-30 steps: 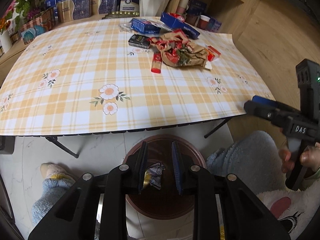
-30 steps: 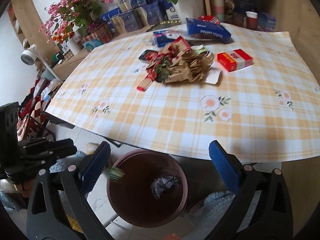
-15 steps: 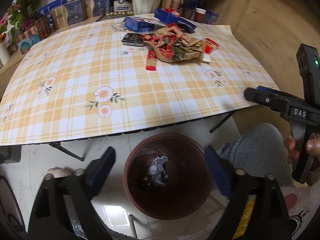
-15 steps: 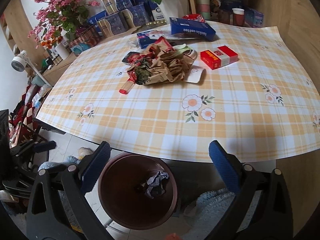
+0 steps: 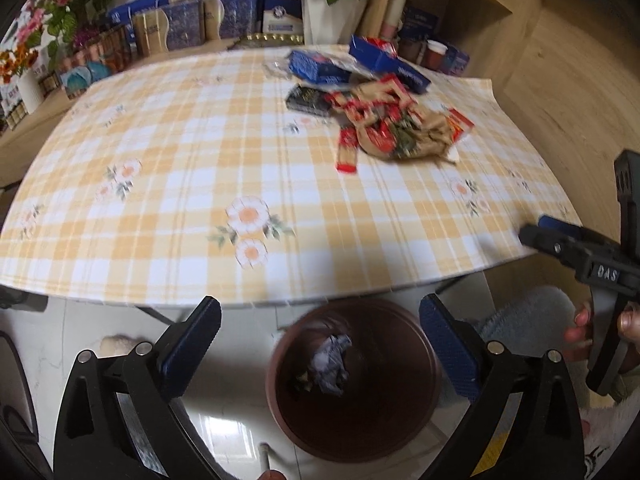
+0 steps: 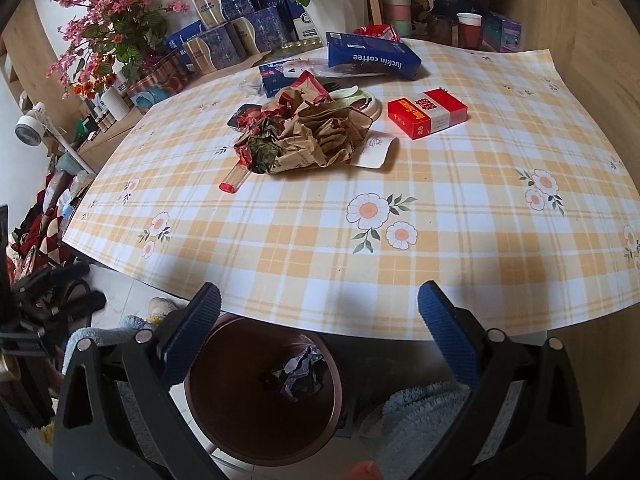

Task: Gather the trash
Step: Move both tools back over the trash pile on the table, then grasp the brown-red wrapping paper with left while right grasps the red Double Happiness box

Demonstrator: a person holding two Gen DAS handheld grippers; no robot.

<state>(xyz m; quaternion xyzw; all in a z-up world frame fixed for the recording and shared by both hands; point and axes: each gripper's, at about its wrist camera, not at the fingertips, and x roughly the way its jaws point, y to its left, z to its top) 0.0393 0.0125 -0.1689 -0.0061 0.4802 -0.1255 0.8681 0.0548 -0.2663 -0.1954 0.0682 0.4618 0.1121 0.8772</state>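
Note:
A brown round bin (image 5: 400, 432) stands on the floor under the table's near edge, with a crumpled wrapper (image 5: 332, 362) inside; the bin (image 6: 224, 420) and wrapper (image 6: 300, 372) also show in the right wrist view. My left gripper (image 5: 320, 344) is open and empty above the bin. My right gripper (image 6: 318, 336) is open and empty above the bin too, and shows from the side in the left wrist view (image 5: 560, 240). A trash pile of crumpled brown paper and red wrappers (image 6: 308, 136) lies on the checked table (image 6: 440, 200), beside a red tube (image 6: 234, 178).
A red box (image 6: 428, 112), a blue coffee bag (image 6: 372, 56), a blue box (image 6: 280, 74) and a dark packet (image 5: 310, 100) lie by the pile. Flower pots, tins and cups stand behind the table. My slippered feet (image 6: 416, 412) are by the bin.
My left gripper opened and dropped its wrapper into the bin, then lifted toward the table. My right gripper stayed open and rose a little toward the table.

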